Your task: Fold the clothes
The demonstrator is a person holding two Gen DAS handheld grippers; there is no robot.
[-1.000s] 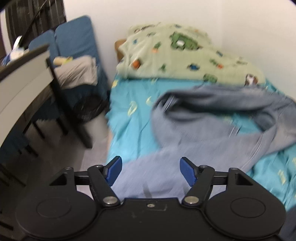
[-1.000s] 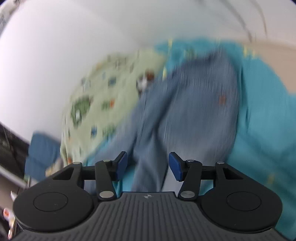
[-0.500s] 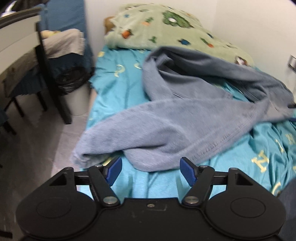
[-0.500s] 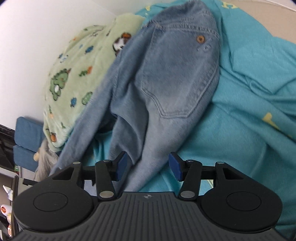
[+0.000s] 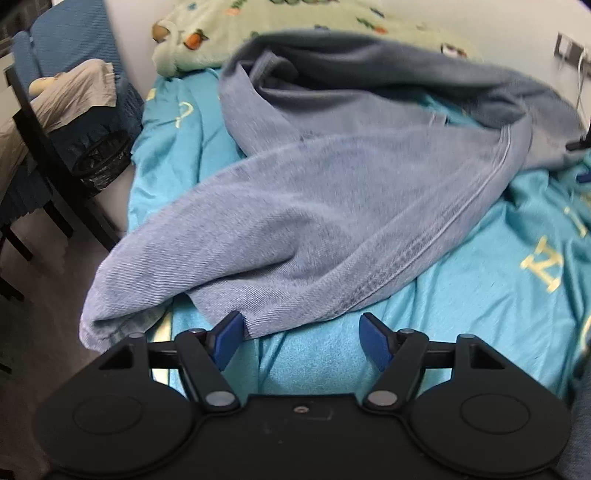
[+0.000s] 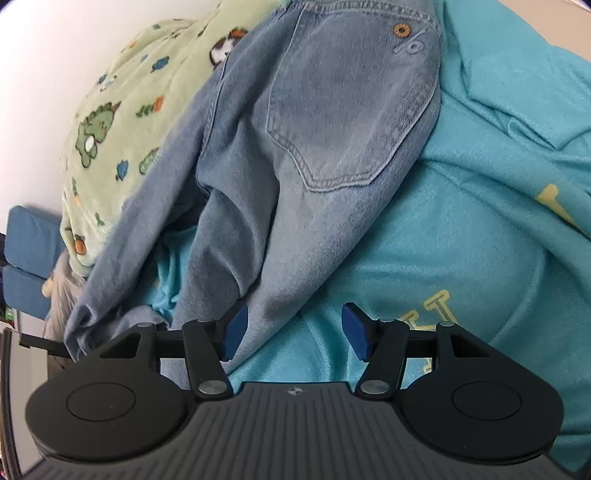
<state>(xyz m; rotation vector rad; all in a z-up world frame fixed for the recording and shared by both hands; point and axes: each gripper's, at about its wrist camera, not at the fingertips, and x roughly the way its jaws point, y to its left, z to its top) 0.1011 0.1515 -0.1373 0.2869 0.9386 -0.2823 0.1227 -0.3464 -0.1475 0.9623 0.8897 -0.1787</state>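
You have brought both grippers in closer to the jeans [image 5: 332, 221] than half a second ago: your left gripper [image 5: 301, 338] sits jaws apart at the near leg hem, your right gripper [image 6: 291, 332] jaws apart beside the seat, neither holding cloth. The jeans lie crumpled across the teal sheet [image 5: 480, 295], bare sheet to their right, one leg end hanging over the left bed edge. The far leg is blurred against the green blanket [image 5: 295, 33].

Soft, even indoor light is cast, with few hard shadows. Motion blur is seen on the jeans [image 5: 332, 206] in the left wrist view. Strong fisheye bending and dark corners are shown.
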